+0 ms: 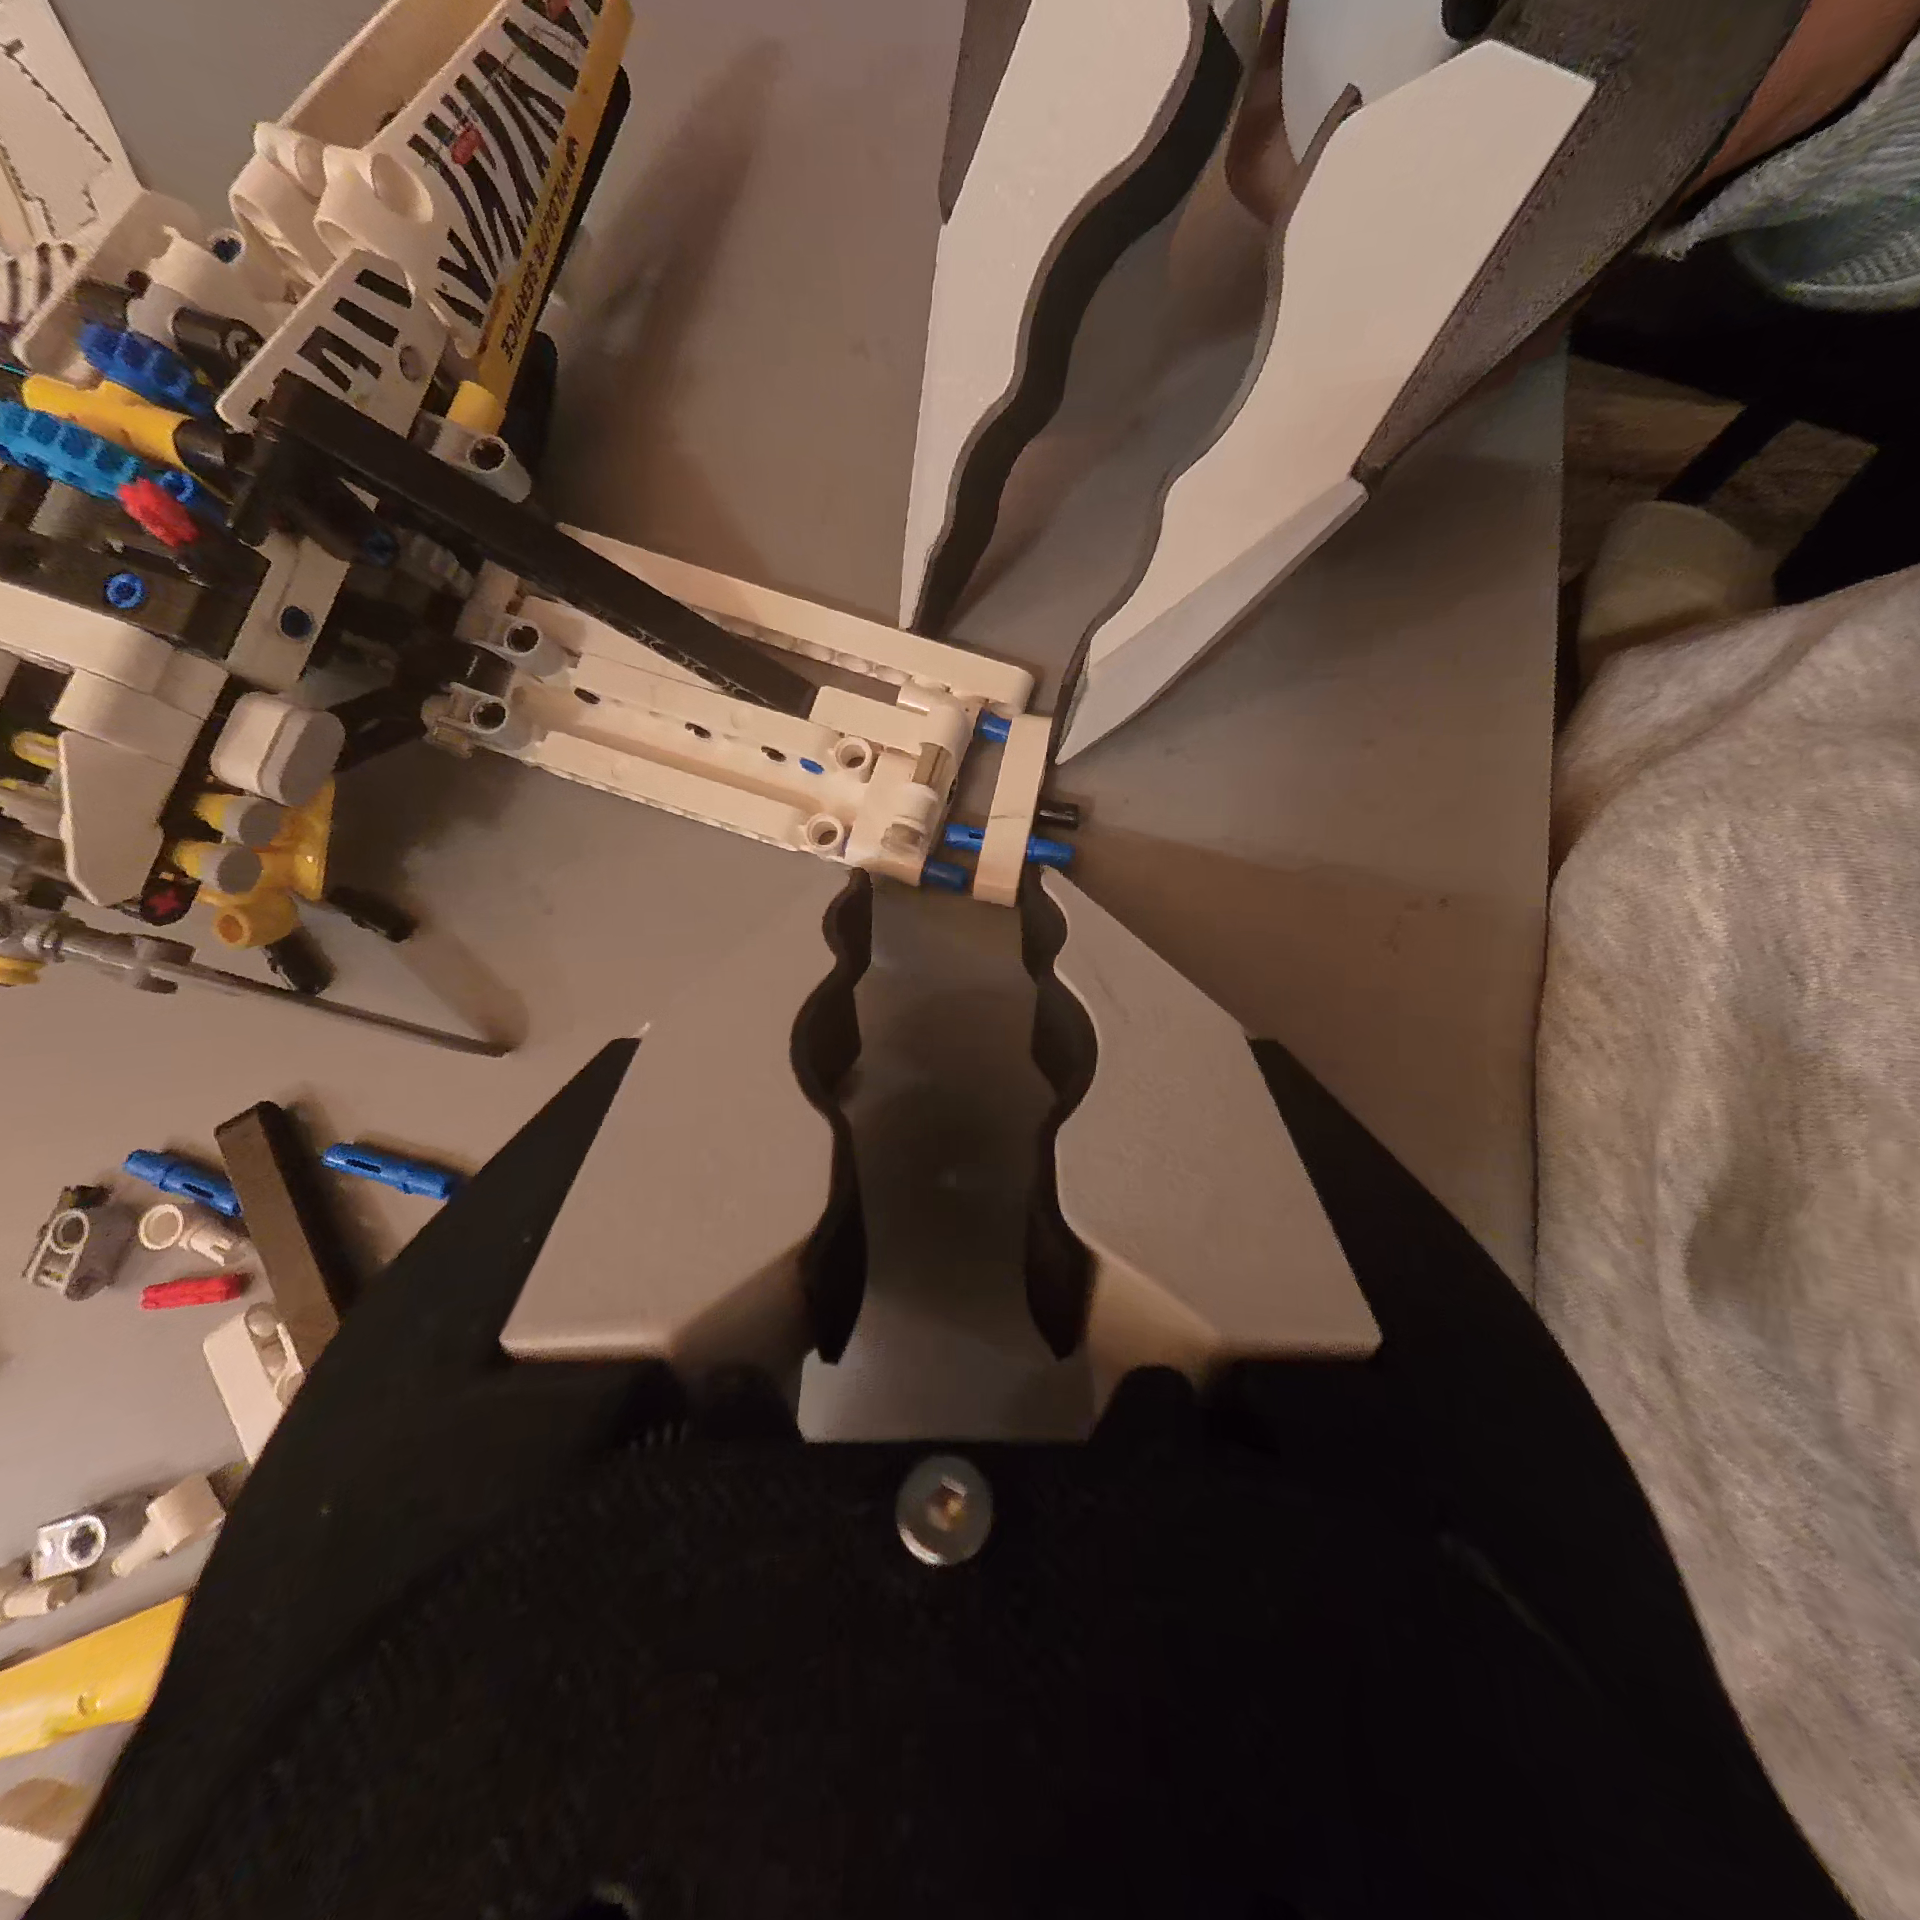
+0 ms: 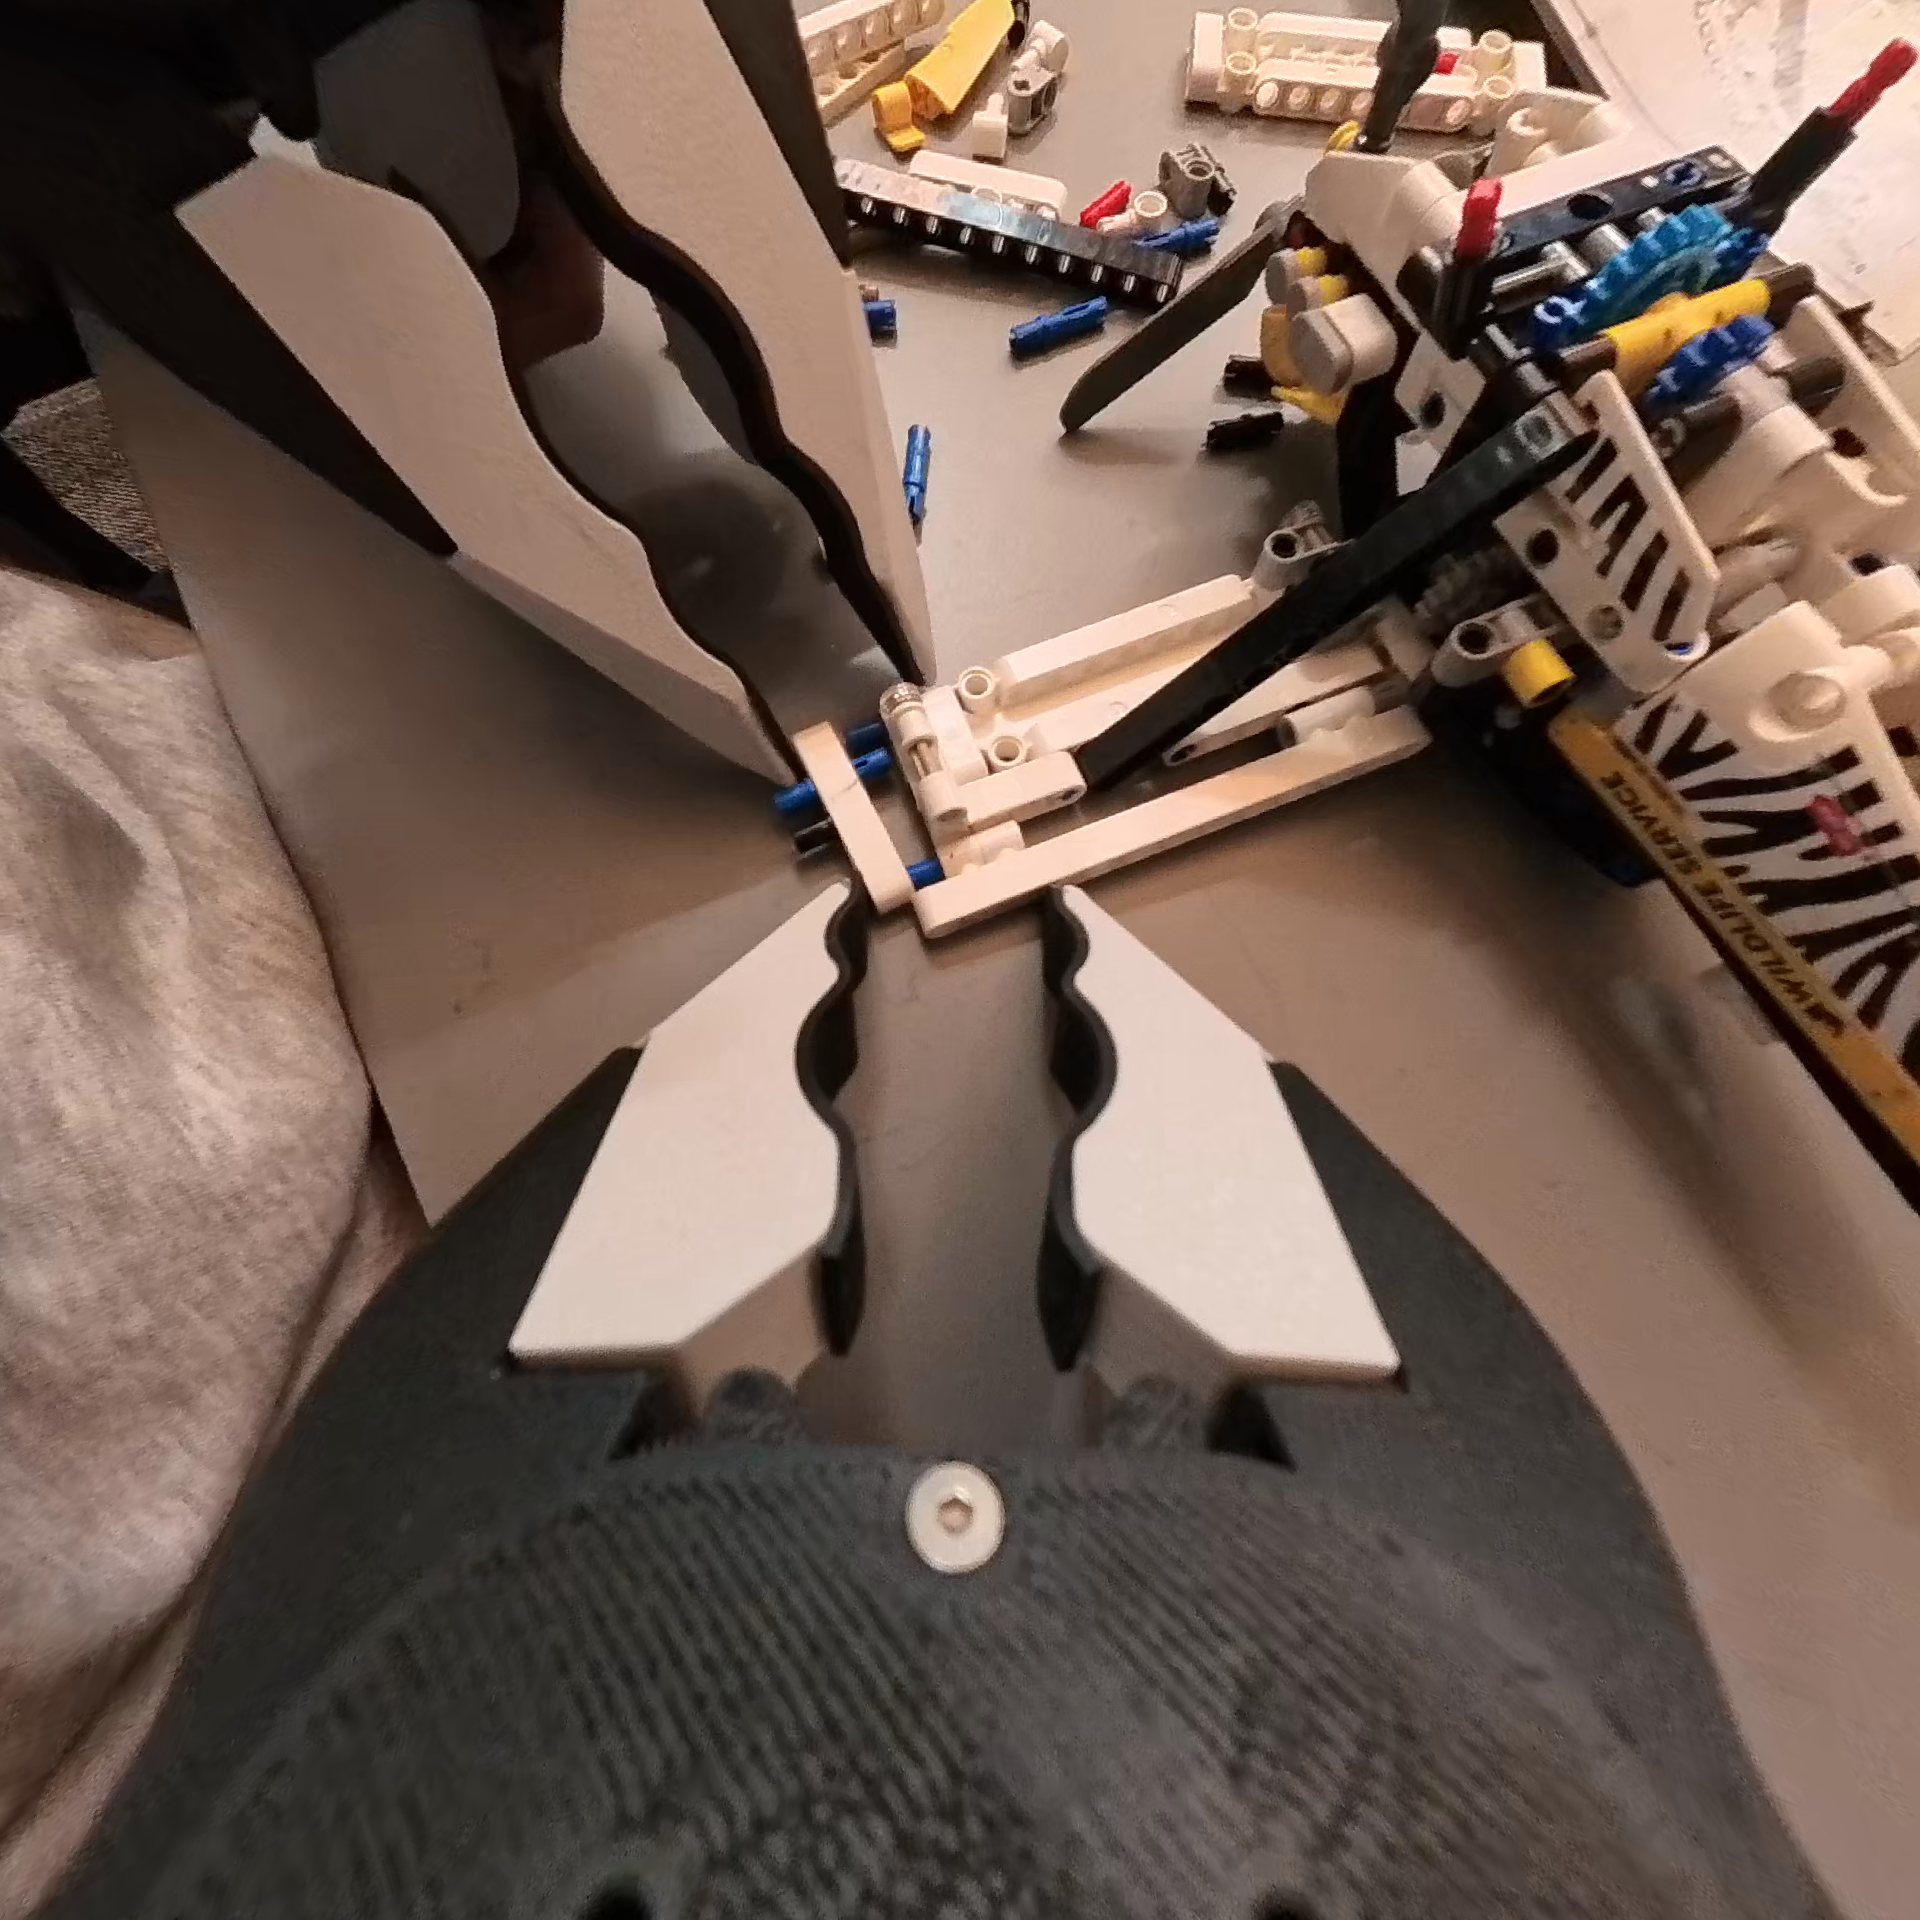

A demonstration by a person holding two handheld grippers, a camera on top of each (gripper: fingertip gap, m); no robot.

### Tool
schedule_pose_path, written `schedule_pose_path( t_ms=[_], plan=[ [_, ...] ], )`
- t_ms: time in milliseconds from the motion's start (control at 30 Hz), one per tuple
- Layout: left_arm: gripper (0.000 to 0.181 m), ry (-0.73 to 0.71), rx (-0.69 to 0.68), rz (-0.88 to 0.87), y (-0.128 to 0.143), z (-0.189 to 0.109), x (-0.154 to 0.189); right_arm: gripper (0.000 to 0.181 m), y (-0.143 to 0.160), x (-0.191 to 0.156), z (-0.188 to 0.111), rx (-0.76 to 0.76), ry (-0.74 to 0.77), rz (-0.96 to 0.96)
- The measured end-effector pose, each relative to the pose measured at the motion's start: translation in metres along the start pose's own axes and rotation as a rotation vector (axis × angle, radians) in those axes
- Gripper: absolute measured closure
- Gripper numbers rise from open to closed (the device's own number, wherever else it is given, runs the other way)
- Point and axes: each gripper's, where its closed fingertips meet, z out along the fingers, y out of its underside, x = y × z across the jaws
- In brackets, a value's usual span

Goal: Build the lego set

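A white, black and yellow lego helicopter model lies on the grey table, and it also shows in the right wrist view. Its white tail boom points toward both grippers. A short white beam sits across the tail's end on blue pins, with a small gap showing. My left gripper pinches one end of the beam against the tail. My right gripper pinches the other end from the opposite side, and it also shows in the left wrist view.
Loose pins and small pieces and a yellow panel lie to the left. A long black beam, loose blue pins and white beams lie farther off. Grey clothing lies past the table edge. My left and right fingertips are right by each other. My left gripper's tips are some 15 cm from the yellow panel. It is also in sight in the right wrist view.
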Motion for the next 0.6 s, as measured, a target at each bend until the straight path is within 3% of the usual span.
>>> schedule_pose_path(
  t_ms=[600],
  plan=[
    [0.155, 0.132, 0.011, -0.142, -0.0023, 0.0003, -0.0018, 0.148, -0.0003, 0.0056, 0.0017, 0.015, 0.006, 0.006]
  ],
)
